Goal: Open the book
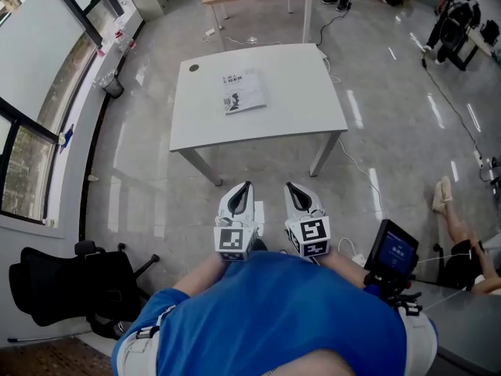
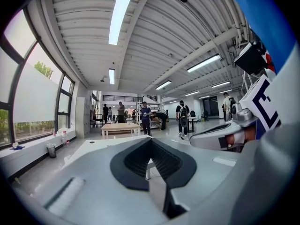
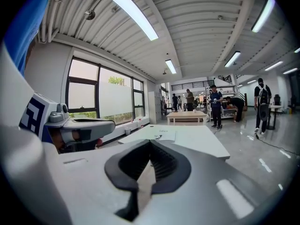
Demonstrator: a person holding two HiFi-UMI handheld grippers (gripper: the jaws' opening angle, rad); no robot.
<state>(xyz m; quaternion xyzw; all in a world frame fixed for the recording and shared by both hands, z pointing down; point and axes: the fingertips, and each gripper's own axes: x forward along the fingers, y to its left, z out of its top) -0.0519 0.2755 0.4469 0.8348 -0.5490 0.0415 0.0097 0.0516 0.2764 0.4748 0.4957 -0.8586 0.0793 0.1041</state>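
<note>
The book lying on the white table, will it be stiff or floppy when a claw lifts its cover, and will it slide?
The book looks thin and lies flat, so it is probably light and its cover likely bends. On the smooth white table it may slide when pushed rather than open.

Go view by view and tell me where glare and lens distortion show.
Head view: light streaks glare on the glossy floor, while the white table and book are evenly lit; left gripper view: fisheye bends the ceiling beams, corners go black, the ceiling lamp is blown out; right gripper view: same bending and dark corners, window bright.
</note>
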